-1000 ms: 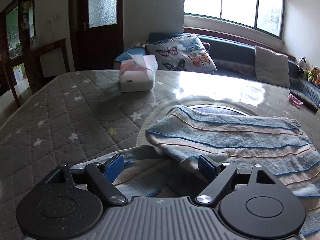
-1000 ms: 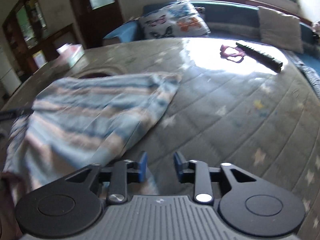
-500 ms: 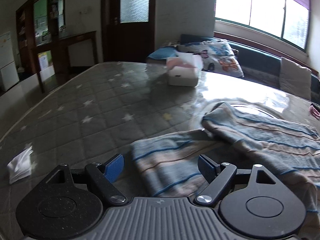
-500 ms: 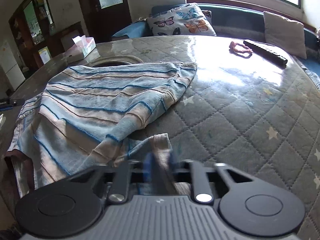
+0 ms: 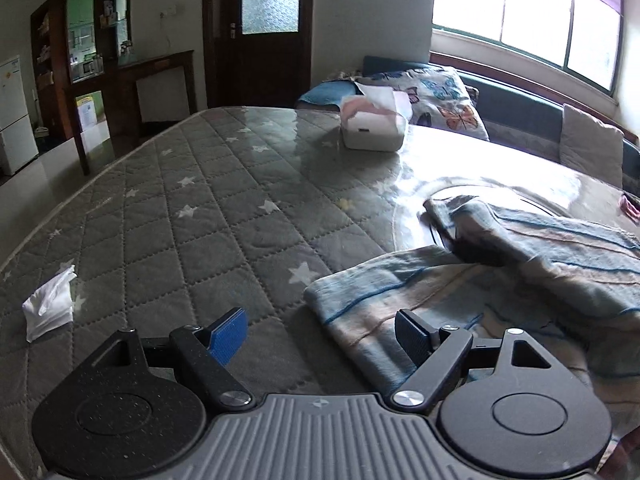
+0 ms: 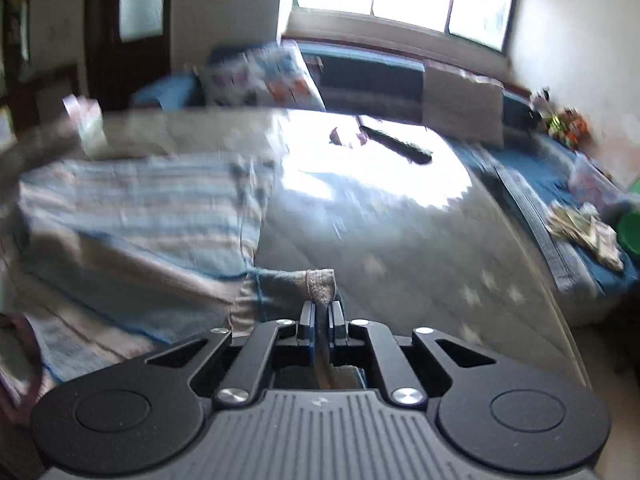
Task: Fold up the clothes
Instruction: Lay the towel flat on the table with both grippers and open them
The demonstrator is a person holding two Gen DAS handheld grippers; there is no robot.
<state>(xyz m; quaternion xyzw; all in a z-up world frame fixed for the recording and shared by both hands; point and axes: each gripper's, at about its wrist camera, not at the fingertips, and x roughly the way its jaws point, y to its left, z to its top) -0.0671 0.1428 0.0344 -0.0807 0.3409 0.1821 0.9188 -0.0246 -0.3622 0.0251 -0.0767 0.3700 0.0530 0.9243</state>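
Lifted since before, striped garment (image 6: 132, 216) pinched by right fingers (image 6: 338, 314); left fingers (image 5: 228, 336) spread over quilted table (image 5: 224, 208).

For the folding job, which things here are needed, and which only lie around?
Needed:
- striped garment
- right gripper, shut on its hem
- left gripper, open beside its corner

Lying around:
- tissue box
- crumpled tissue
- butterfly pillow
- dark stick

striped garment (image 6: 132, 216) motion-blurred, tissue box (image 6: 86, 124) smeared, garment cut off right
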